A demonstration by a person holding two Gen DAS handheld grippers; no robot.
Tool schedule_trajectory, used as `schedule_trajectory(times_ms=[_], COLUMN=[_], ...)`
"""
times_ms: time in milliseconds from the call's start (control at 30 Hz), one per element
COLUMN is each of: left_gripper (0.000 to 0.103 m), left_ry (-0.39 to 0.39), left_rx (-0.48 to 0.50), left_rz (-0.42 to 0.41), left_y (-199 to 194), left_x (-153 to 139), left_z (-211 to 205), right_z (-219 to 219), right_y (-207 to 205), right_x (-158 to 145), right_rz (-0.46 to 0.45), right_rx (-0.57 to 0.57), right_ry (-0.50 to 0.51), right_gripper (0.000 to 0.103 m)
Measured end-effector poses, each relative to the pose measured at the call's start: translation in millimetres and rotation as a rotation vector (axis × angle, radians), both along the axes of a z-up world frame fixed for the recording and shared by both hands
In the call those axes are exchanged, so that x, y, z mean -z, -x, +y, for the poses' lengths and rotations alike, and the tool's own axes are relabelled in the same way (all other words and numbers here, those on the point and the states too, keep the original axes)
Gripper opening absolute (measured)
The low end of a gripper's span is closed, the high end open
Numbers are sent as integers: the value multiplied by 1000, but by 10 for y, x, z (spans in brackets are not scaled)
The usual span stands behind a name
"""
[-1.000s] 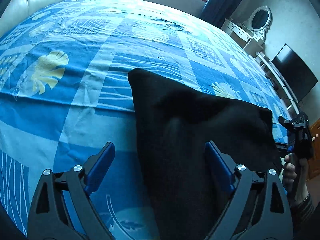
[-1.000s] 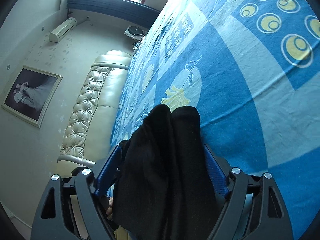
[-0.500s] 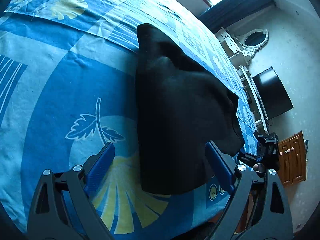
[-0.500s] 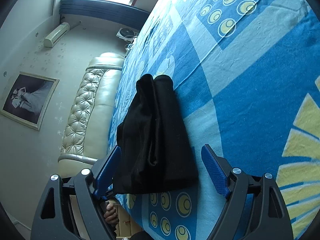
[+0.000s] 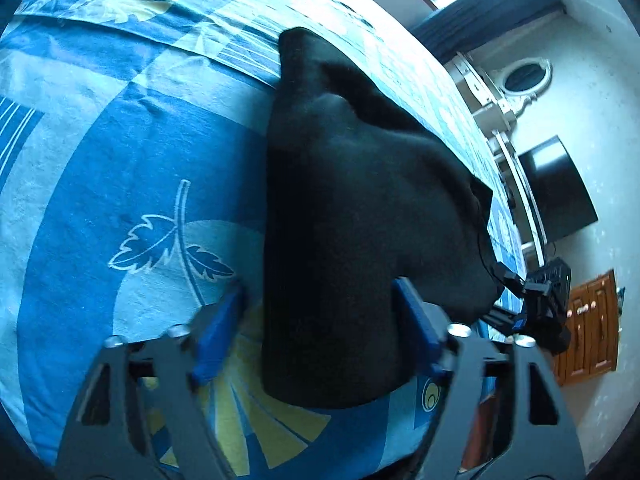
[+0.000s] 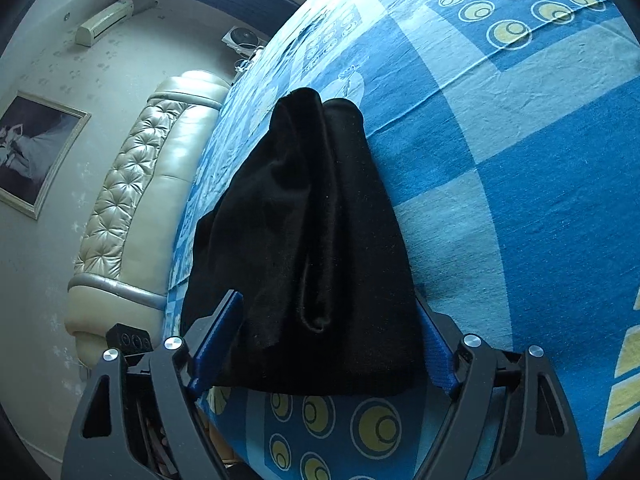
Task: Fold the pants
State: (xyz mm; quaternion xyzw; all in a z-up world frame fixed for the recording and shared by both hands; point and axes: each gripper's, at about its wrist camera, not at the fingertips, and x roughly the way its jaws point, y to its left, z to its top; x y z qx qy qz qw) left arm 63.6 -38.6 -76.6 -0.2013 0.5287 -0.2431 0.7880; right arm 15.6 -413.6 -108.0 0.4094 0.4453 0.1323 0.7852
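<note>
The black pants (image 5: 360, 216) lie folded in a thick bundle on the bed (image 5: 120, 168). The bed has a blue sheet with pale squares, white leaves and yellow rings. The pants sit close to the edge of the bed, and the near end of the bundle is just short of that edge.

The left gripper (image 5: 320, 328) is spread wide. Its two blue fingers (image 5: 218, 336) stand on either side of the near end of the pants. One finger is just beside the cloth and the other seems to touch it, but nothing is pinched between them. From this side the pants look like one smooth dark lump with a soft bump on top.

The right gripper (image 6: 326, 340) is spread wide too. Its blue fingers (image 6: 218, 340) sit at the two near corners of the pants, and the cloth fills the gap between them. From here a long fold runs down the middle of the pants, so two layers show side by side. The pants get narrower toward the far end.

Past the pants, at the far edge of the bed, is a cream padded headboard (image 6: 136, 184). A framed picture (image 6: 32, 152) hangs on the wall near the headboard. On the other side of the bed are a black TV (image 5: 560, 188) and a brown wooden cabinet (image 5: 588, 332).
</note>
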Motion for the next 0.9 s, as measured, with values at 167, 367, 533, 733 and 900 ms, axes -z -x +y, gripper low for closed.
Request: schedule_trajectory(times_ms=[167,367,533,733,900], left_gripper=[43,38,37,37,38], left_ry=[-58,-103,-121,-142,-157], left_rx=[22,29,41,55,70], left_rz=[-38,-66,-65,-61,-81], left_y=[22,72,112,220,246], left_x=[-80,-162,-217,-236,-197], left_z=[-76,-81,-22,41,55], right_z=[-21,-17,-9,9,-6], right_y=[19,132,262,417,493], right_x=[-33,-92,-57,-58,67], right_rz=[5,-9,-6,-5,19], right_rx=[-9,-3,1,-14,-12], right_ry=[-33,-80,-101,-132,-142], right_gripper=[38,34,33,32,32])
